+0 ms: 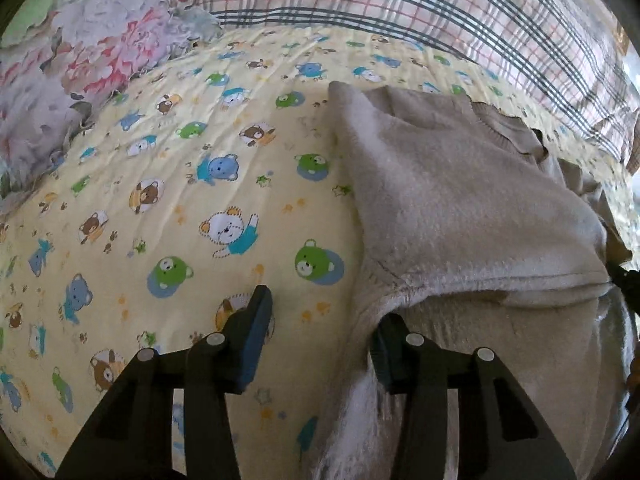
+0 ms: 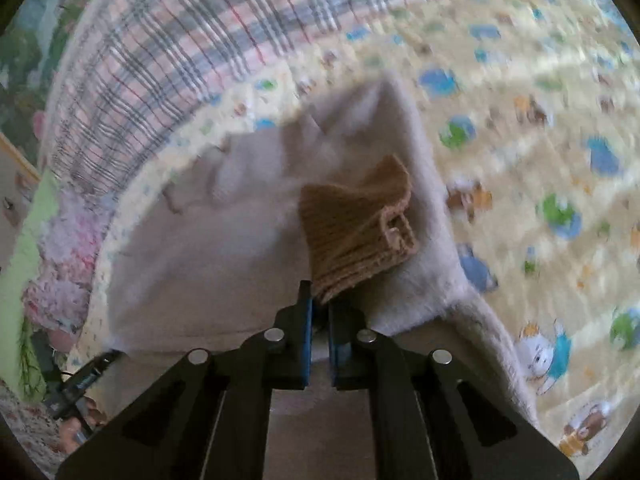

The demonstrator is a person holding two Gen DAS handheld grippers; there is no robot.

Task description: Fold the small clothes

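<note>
Left wrist view: left tongs point(image 1: 320, 332) spread above teddy-print bedsheet point(image 1: 180, 200), nothing between the pads, right pad at the edge of the fleecy beige garment point(image 1: 460, 200). Right wrist view, blurred: right tongs point(image 2: 320, 312) pinching the garment's ribbed tan cuff point(image 2: 360, 232), plaid blanket point(image 2: 180, 48) beyond.

Beneath my black, blue-padded left gripper point(image 1: 316, 320), a pale yellow sheet point(image 1: 180, 200) printed with blue, green, brown and white bears fills the frame. The fleece garment point(image 1: 460, 200) at right is cream-beige; its ribbed cuff point(image 2: 360, 232) tan. A pink-and-grey plaid blanket point(image 1: 400, 0) crosses the top, pink florals point(image 1: 80, 68) at upper left.
</note>
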